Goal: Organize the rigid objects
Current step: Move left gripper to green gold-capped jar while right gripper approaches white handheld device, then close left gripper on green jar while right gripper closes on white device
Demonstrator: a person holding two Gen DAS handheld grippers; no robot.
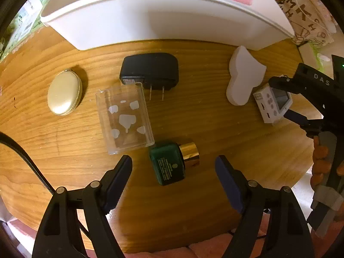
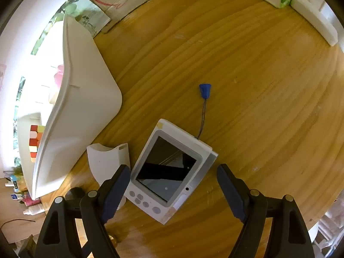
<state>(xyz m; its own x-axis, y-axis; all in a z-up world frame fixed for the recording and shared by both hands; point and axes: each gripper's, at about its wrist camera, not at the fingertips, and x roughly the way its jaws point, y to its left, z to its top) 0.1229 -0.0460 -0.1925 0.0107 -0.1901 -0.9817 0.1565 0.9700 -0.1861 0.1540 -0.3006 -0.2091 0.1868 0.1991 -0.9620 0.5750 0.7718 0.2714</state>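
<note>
The right gripper (image 2: 173, 188) hangs with its jaws wide apart around the small white handheld device (image 2: 169, 169), which lies flat on the wooden table (image 2: 247, 75) just beside a white foam piece (image 2: 107, 161) and near the white bin (image 2: 86, 99). In my judgement the step in hand is gripping this device: lower until both pads flank its long edges, keep the left pad clear of the foam piece, then close squarely so it cannot pivot. Mind the cord with its blue tip (image 2: 205, 90) when lifting. The left gripper (image 1: 174, 172) is also spread, empty, over a green bottle with a gold cap (image 1: 172, 163)
</note>
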